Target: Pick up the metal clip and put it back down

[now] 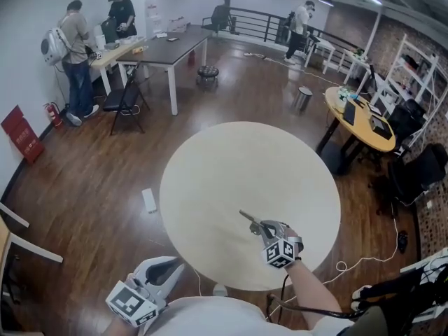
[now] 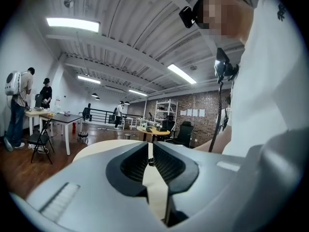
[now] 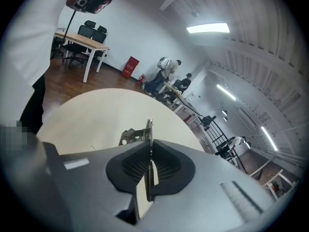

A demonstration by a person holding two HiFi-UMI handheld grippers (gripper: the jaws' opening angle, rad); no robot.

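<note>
— How many clips?
— One metal clip (image 1: 248, 217), pinched in the closed right gripper (image 1: 260, 225) over the table's (image 1: 210, 159) near side, its length pointing far-left.
— And the left gripper (image 1: 166, 270)?
— Jaws a slit apart, empty.

Round beige table (image 1: 210, 166), right claw (image 1: 260, 227) above it gripping metal clip (image 1: 246, 217), left claw (image 1: 175, 266) by near edge.

Dark wooden floor (image 1: 91, 187), round cream table (image 1: 224, 166), brick wall (image 2: 205, 100), ceiling strip lights (image 2: 72, 24).
</note>
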